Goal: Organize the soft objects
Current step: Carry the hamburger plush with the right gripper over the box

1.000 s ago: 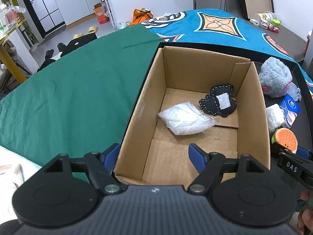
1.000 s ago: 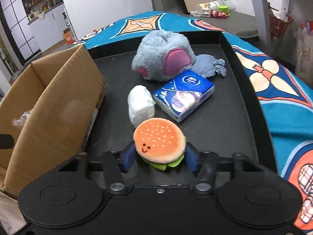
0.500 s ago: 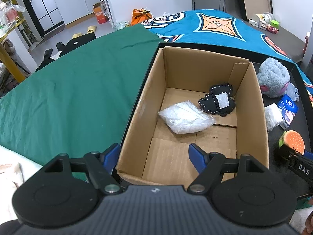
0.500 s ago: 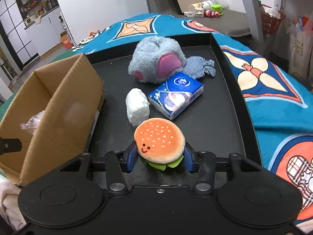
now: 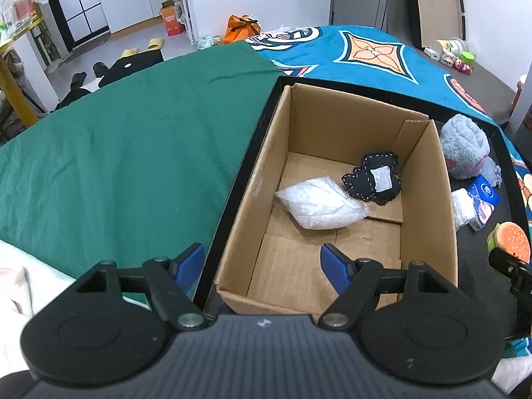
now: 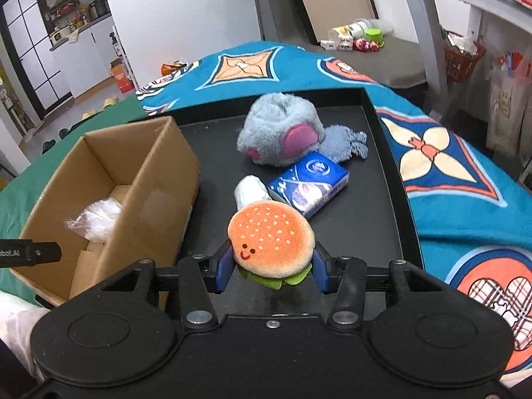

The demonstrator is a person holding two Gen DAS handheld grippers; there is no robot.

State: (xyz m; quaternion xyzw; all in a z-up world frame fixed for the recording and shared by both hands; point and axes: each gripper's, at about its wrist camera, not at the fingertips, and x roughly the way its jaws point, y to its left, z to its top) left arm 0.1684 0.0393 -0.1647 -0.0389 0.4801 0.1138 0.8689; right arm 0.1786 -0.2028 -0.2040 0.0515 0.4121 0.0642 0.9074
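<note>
My right gripper (image 6: 271, 271) is shut on a plush hamburger (image 6: 271, 234), held above the black tray (image 6: 389, 199); the hamburger (image 5: 510, 241) also shows at the right edge of the left wrist view. A cardboard box (image 5: 429, 206) stands on the tray's left part. Inside it lie a clear plastic bag (image 5: 321, 204) and a black stitched plush (image 5: 372, 183). My left gripper (image 5: 262, 266) hangs open over the box's near left corner, holding nothing. On the tray lie a grey plush (image 6: 282, 133), a blue tissue pack (image 6: 309, 183) and a white roll (image 6: 251, 191).
The tray rests on a blue patterned blanket (image 6: 449, 173), with a green cloth (image 5: 116, 166) to the box's left. The other gripper's black tip (image 6: 30, 252) shows at the left in the right wrist view. Floor clutter and furniture lie beyond.
My right gripper has lifted the hamburger off the tray, and the items below look farther away. The left gripper has stayed over the box, still open.
</note>
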